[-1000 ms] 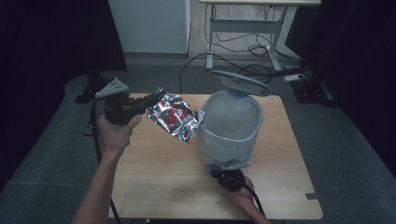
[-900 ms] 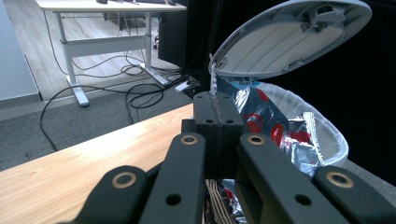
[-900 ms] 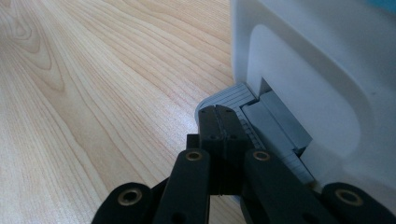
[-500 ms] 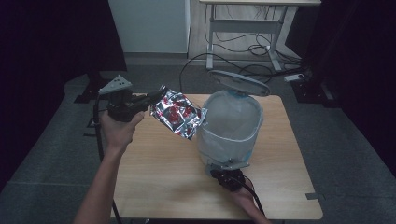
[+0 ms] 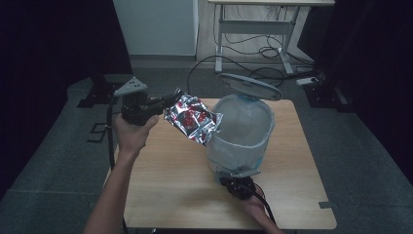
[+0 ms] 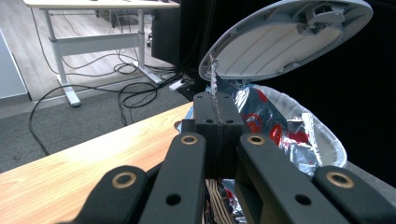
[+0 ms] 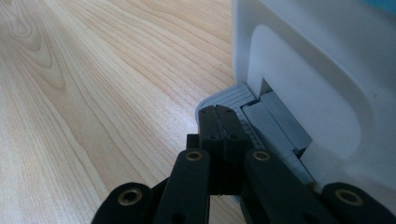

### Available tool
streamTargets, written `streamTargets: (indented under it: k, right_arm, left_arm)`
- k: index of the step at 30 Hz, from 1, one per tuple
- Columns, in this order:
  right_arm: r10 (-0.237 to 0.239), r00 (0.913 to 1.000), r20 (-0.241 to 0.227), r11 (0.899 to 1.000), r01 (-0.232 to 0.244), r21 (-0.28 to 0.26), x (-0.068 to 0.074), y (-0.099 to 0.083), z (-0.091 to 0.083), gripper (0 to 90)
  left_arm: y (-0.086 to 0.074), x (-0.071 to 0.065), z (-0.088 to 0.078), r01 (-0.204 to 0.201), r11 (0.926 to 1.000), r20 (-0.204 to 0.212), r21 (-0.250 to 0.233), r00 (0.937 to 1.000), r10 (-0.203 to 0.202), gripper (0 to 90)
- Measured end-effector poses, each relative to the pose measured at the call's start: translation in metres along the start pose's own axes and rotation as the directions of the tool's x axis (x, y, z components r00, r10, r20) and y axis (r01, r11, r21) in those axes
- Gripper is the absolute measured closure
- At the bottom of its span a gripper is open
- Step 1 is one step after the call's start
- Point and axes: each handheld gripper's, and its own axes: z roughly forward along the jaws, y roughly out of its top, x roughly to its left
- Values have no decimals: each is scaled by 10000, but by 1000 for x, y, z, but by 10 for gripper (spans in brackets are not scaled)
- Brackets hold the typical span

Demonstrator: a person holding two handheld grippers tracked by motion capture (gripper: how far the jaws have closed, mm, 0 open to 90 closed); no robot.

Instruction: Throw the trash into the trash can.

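Over the wooden worktop (image 5: 175, 185), the left tongs (image 5: 171, 99) are holding a crinkled silver and red foil bag (image 5: 193, 118) in the air, their jaws pressed together on the bag's thin top edge, as the left gripper view is showing with the foil seam rising between the closed tips. Compared with 1 second ago, the bag is sitting a little closer to the rim of the white pedal bin (image 5: 242, 134), its lower corner now just beside the liner; half a second ago it was hanging a shade further from the bin. The bin's lid (image 5: 249, 86) is standing open as before, tilted up beyond the bag from the left tongs. The right tongs (image 5: 234, 184) are staying where they were, at the foot of the bin.

The left hand (image 5: 130, 132) is gripping its tool with the forearm reaching up from the near edge, the tongs pointing level toward the bin and the grey plate on top. The right hand (image 5: 253, 207) is lying low on the worktop, its tongs fully closed with nothing between them and resting on the ribbed grey pedal (image 7: 233, 100) directly ahead of their tips.
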Motion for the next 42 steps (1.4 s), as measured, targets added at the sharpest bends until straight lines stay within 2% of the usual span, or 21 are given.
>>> streamTargets:
  k: [29,42]
  right_arm:
    - [-7,10000,-4,10000,7,-3,0,0,0,898]
    - [-19,10000,-6,10000,19,16,0,0,0,897]
  left_arm:
    - [9,-7,29,-98,9998,270,145,9996,94,900]
    - [12,-7,39,-25,10000,213,96,9998,23,900]
